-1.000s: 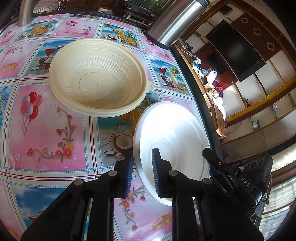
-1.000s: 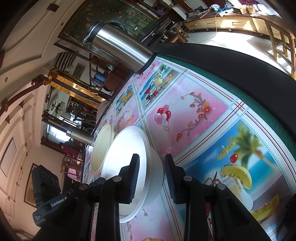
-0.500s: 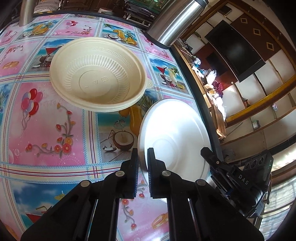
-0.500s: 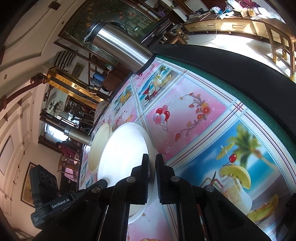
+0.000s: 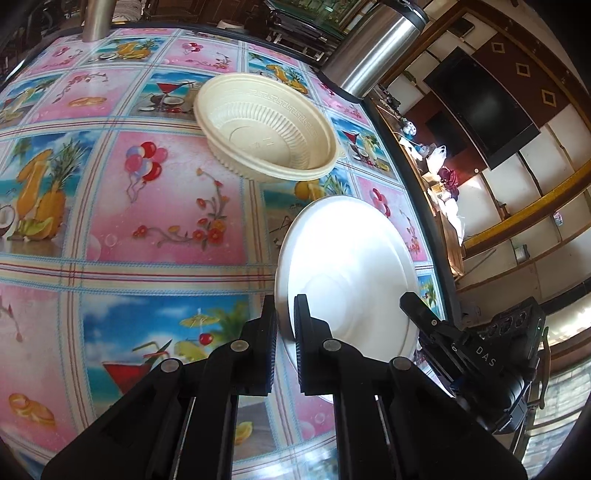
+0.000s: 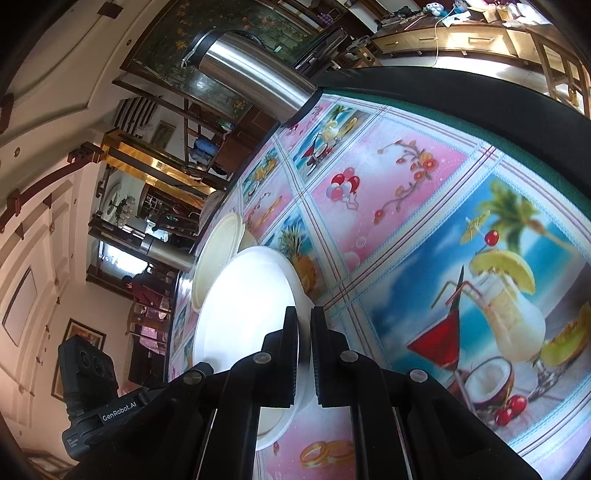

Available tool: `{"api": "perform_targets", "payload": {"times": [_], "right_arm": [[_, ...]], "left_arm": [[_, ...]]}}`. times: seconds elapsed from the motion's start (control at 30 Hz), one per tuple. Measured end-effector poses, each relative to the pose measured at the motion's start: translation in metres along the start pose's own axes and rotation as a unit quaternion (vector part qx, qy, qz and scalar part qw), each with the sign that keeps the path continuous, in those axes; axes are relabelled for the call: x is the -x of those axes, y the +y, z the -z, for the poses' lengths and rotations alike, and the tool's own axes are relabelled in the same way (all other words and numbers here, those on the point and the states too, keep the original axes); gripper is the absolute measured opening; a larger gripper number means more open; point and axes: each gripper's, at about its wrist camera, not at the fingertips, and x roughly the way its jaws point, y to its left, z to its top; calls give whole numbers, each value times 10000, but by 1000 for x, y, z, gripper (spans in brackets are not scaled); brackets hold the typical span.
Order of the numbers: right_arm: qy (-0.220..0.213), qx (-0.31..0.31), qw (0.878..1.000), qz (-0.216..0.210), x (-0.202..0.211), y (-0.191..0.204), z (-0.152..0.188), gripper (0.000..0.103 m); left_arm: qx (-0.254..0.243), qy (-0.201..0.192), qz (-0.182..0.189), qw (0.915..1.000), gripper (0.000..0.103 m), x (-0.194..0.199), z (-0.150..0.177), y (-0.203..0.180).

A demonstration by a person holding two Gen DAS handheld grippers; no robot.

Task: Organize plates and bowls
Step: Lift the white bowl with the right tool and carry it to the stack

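A white bowl (image 5: 347, 273) sits between both grippers on the patterned tablecloth. My left gripper (image 5: 284, 314) is shut on its left rim, one finger inside and one outside. My right gripper (image 6: 303, 321) is shut on the opposite rim of the white bowl (image 6: 243, 306), and shows in the left wrist view as a black body (image 5: 461, 347) at the bowl's right edge. A cream ribbed bowl (image 5: 266, 129) stands upright just beyond the white one, apart from it. In the right wrist view the cream bowl (image 6: 218, 258) shows behind the white bowl. Whether the white bowl touches the table I cannot tell.
A steel flask (image 5: 373, 48) stands at the table's far right edge, and a second steel cylinder (image 5: 96, 18) at the far left. The table's dark rim (image 5: 417, 206) runs close along the right of the white bowl. Bare tablecloth (image 5: 147, 206) spreads to the left.
Both grippers closed onto the white bowl's rim. The left gripper and the bowl then shifted left across the table, so the cream bowl now lies more directly beyond the white one.
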Motion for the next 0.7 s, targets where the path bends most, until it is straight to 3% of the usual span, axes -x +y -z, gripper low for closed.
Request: {"api": "perform_targets", "payload": {"times": [0.47,0.7], "right_arm": [[565,757,9955,-84,-27,75,90,8],[775,1121,9902,-309,-33,124,125,8]], "left_arm": [[550,-378,-422,9969,7,77,57,94],[671,-932,-536,9919,8,139,79,124]]}}
